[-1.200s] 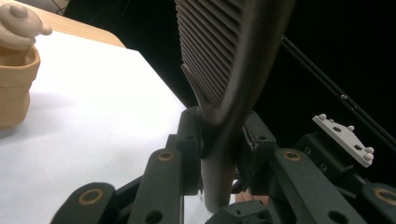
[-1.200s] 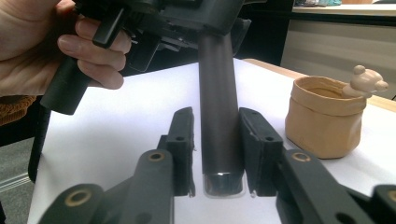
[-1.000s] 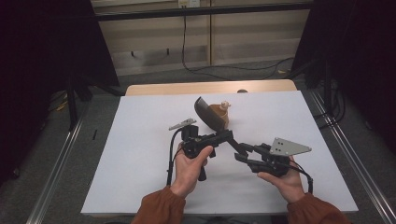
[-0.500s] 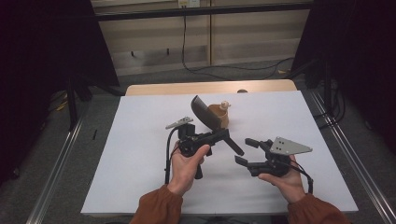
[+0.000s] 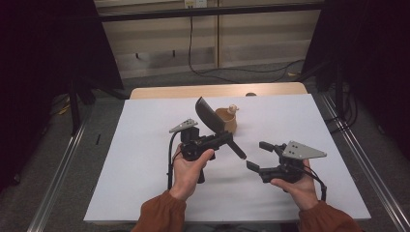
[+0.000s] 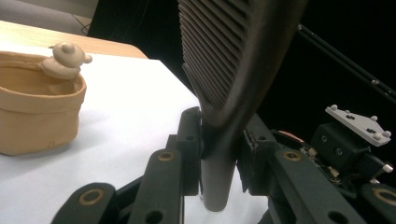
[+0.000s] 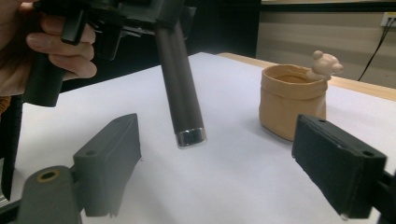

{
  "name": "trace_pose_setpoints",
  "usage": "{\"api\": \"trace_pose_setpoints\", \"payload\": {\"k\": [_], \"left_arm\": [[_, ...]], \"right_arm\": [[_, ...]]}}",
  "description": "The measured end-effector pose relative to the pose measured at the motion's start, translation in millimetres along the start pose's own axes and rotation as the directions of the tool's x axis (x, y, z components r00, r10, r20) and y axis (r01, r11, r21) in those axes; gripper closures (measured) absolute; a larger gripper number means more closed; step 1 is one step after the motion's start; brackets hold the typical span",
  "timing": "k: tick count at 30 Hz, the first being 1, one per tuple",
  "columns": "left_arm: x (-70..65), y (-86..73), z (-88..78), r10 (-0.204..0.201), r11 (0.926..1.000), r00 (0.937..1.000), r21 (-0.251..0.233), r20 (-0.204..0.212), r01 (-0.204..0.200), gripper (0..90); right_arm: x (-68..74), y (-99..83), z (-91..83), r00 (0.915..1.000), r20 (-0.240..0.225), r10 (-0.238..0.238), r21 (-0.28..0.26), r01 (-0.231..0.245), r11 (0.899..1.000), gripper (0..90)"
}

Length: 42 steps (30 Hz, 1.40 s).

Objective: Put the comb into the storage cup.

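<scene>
The left hand-held gripper (image 5: 220, 140) holds a dark spatula (image 5: 211, 116) above the white tabletop (image 5: 140, 145), with its jaws clamped on the neck where the blade narrows into the handle. In the left gripper view the ribbed blade (image 6: 229, 51) rises up and away from the jaws, and both pads press against the narrow stem (no gap shows on either side). The round handle (image 5: 236, 147) slants down and toward the person's right, ending in a metal cap (image 7: 190, 136) that hangs in the air clear of the tabletop, as the right gripper view shows.

The right hand-held gripper (image 5: 261, 155) sits near that handle end but apart from it. Its jaws have just been opening and now stand wide, with nothing pressed between them; in the right gripper view the handle tip hangs beyond the two pads (image 7: 109, 158), touching neither. The person's right hand (image 5: 295, 186) keeps it low over the tabletop, the grey three-cornered plate (image 5: 302, 151) on top.

Behind the spatula's blade stands a small tan pot (image 5: 227, 120) with a little bear figure (image 7: 324, 63) perched on its rim. It rests on the tabletop near the far edge, just beside the blade in the high view, though whether they touch I cannot tell.
</scene>
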State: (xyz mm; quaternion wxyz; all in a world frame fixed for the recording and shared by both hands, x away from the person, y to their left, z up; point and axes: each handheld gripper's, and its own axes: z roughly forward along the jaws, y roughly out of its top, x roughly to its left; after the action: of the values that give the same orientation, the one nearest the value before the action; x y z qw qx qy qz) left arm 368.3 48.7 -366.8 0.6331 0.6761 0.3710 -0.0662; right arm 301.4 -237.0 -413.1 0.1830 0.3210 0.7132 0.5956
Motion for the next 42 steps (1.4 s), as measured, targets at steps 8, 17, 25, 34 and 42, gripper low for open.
{"api": "trace_pose_setpoints", "payload": {"k": [8,17,25,34,42], "left_arm": [[-1.5,3.0,-5.0,0.051,0.9987,0.9984,0.004,-0.023,-0.051,72.9],[-5.5,7.5,-10.8,0.12,0.9928,0.992,0.003,-0.04,-0.12,72.9],[-4.3,11.2,-17.4,0.166,0.9861,0.9827,0.004,-0.082,-0.166,72.9],[-1.0,12.7,-21.8,0.23,0.973,0.9643,0.048,-0.131,-0.226,73.0],[1.0,22.4,-26.9,0.262,0.9649,0.9518,0.057,-0.159,-0.256,72.9]], "right_arm": [[-1.7,0.7,-4.9,0.9982,0.054,0.024,-0.009,-0.024,1.0,7.4],[-1.3,-0.7,-12.3,0.9932,0.112,0.029,-0.02,-0.026,0.999,3.0],[-1.8,-2.0,-22.4,0.9838,0.178,0.019,-0.033,-0.014,0.999,2.3],[-2.8,-7.0,-32.6,0.957,0.29,0.002,-0.038,0.01,0.999,2.3],[-2.3,-10.3,-43.8,0.9246,0.381,-0.008,-0.062,0.034,0.998,0.0]]}}
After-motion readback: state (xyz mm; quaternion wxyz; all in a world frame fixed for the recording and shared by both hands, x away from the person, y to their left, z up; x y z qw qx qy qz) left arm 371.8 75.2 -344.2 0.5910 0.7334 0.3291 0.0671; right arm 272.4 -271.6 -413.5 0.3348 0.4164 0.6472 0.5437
